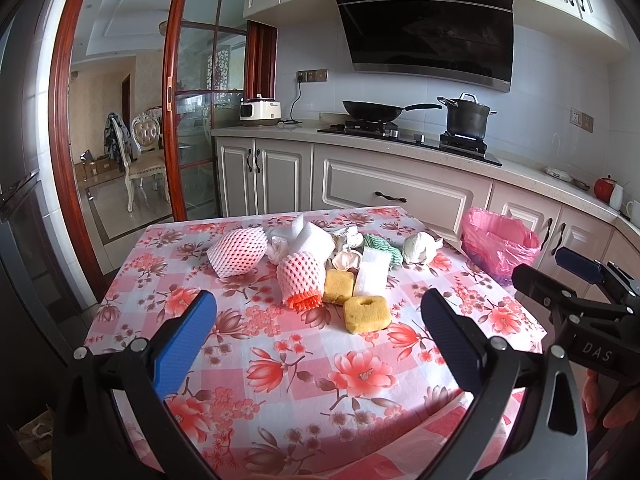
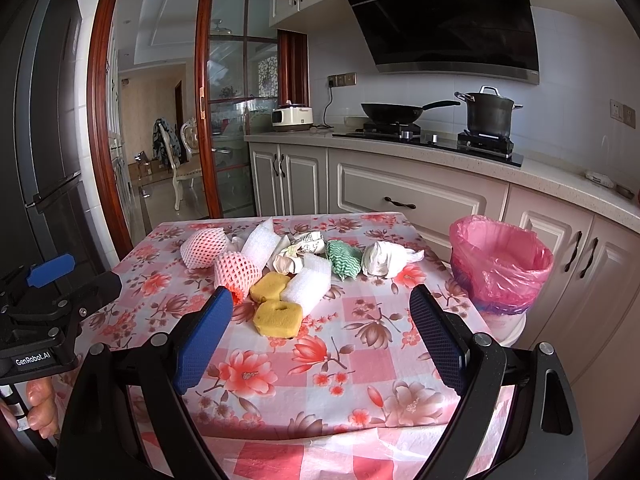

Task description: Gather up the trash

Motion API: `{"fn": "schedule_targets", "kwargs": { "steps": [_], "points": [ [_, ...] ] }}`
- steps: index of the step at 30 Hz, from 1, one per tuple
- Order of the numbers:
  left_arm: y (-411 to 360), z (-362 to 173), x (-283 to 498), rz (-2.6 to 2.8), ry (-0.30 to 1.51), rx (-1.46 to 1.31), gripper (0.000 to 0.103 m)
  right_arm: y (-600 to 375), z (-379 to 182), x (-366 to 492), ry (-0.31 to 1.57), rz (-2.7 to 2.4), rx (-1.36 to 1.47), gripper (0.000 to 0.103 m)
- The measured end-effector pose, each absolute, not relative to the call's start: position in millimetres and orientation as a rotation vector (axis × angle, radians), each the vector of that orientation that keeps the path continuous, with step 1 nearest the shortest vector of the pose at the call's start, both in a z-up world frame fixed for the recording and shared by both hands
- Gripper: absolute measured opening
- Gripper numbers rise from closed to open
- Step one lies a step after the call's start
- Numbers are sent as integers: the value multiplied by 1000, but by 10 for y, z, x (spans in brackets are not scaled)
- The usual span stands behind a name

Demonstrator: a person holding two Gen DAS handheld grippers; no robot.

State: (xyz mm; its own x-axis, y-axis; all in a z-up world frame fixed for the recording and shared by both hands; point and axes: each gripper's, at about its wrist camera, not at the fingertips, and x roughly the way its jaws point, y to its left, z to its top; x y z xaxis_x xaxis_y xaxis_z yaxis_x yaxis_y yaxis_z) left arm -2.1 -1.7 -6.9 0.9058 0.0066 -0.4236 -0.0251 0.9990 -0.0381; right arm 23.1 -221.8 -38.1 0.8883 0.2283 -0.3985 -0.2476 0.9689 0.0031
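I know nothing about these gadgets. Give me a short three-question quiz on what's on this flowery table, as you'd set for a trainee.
1. True or false: the left hand-held gripper and the right hand-held gripper are both open and hold nothing.
2. Which item lies nearest the grippers? A) green cloth B) yellow sponge with a hole C) white knotted bag
3. Fill in: the bin with a pink liner stands off the table's ____ side, seen from the grippers.

Key: 1 true; 2 B; 3 right.
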Motion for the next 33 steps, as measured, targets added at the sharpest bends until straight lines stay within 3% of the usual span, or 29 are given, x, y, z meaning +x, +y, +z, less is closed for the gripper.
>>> {"fn": "schedule_targets", "kwargs": {
  "steps": [33],
  "points": [
    [-14, -87, -43, 15, 439, -42, 99, -2218, -377, 234, 413, 250, -43, 85]
  ]
}}
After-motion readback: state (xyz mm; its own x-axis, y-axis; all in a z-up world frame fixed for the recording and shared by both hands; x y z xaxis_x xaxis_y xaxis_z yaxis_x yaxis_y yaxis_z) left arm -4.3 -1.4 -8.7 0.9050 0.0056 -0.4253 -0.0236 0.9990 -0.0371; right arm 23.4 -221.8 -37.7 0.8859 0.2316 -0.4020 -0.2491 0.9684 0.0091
